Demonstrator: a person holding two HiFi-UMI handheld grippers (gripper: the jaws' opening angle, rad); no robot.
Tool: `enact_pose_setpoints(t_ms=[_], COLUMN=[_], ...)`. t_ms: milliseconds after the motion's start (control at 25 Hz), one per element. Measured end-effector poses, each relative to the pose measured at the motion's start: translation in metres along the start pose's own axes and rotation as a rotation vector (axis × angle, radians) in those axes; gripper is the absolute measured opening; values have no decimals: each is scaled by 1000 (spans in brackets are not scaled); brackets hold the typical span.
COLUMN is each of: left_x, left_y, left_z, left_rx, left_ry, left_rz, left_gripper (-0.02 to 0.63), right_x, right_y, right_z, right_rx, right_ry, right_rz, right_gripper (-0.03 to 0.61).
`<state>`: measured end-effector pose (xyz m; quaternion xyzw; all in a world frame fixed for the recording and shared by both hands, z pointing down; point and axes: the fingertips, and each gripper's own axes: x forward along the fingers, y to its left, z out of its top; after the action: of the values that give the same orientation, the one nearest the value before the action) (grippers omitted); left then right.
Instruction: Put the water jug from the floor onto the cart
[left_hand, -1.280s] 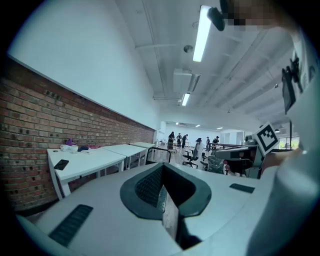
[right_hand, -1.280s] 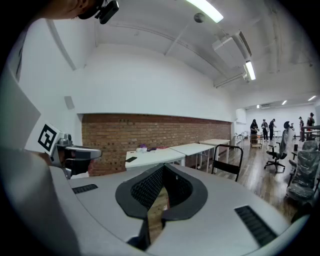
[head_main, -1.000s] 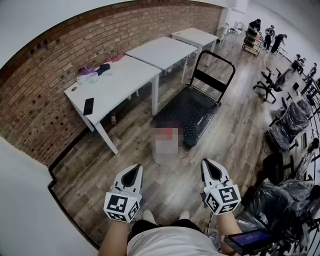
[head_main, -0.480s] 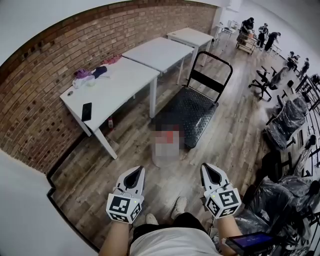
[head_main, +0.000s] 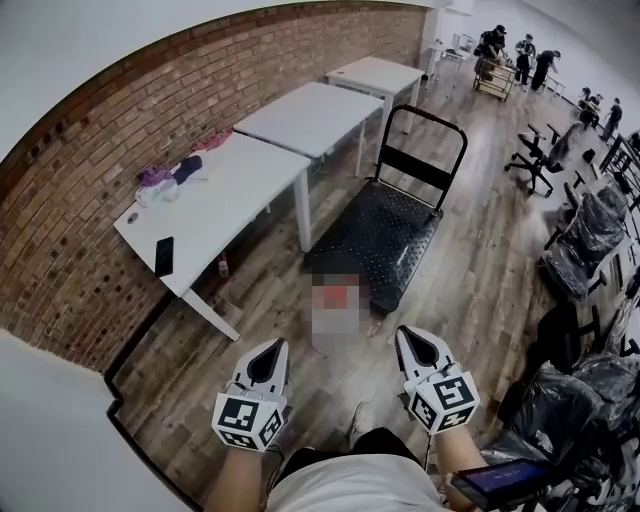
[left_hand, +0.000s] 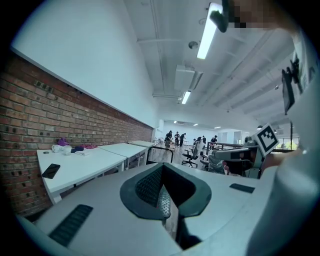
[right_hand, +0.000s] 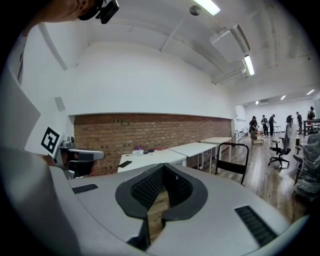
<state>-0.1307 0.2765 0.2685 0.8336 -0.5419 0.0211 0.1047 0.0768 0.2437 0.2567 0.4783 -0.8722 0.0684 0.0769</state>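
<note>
A floor (head_main: 480, 290) of brown wooden planks is stretching through a long room, with a red brick wall (head_main: 90, 180) running along the far side of the low black metal cart (head_main: 385, 235), whose deck is lying flat and whose tube handle is standing upright at its far end. Three white rectangular counters (head_main: 225, 190) are lining up between the cart and that wall; the nearest one is carrying a black phone (head_main: 164, 256) and a small heap of coloured cloth and cups (head_main: 165, 180). Black office chairs (head_main: 535, 160) are standing on the cart's other side, and several people (head_main: 510, 45) are gathering well beyond its handle.

The water jug (head_main: 338, 298), largely hidden under a blur with only a red patch showing, is standing on the floor just at the cart's near end, touching neither gripper.

The left gripper (head_main: 269, 347) and the right gripper (head_main: 413, 336), both white with marker cubes, are pointing nearly level toward the cart, side by side, short of the jug. The jaws of each are pressed together, pinching nothing.
</note>
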Motion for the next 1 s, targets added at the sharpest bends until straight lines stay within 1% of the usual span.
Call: enact_pose_setpoints(t_ms=[320,520,880,1000], left_x=[79,120,158,168], left_y=[-13,-17,-16,-5], left_z=[17,20,14,12], left_rx=[19,11,14,6], left_ry=[8,21,61,70], left_rz=[15,41,56,49], left_gripper=[-2,-2,-2,-2], right_x=[38,56,92,107], right_y=[-75,-114,-138,-138], right_z=[6,5,1,0], right_rx=[25,44,51,52], right_ry=[-4,8,27,34], right_rz=[22,43,103,107], right_gripper=[2,2,2,2])
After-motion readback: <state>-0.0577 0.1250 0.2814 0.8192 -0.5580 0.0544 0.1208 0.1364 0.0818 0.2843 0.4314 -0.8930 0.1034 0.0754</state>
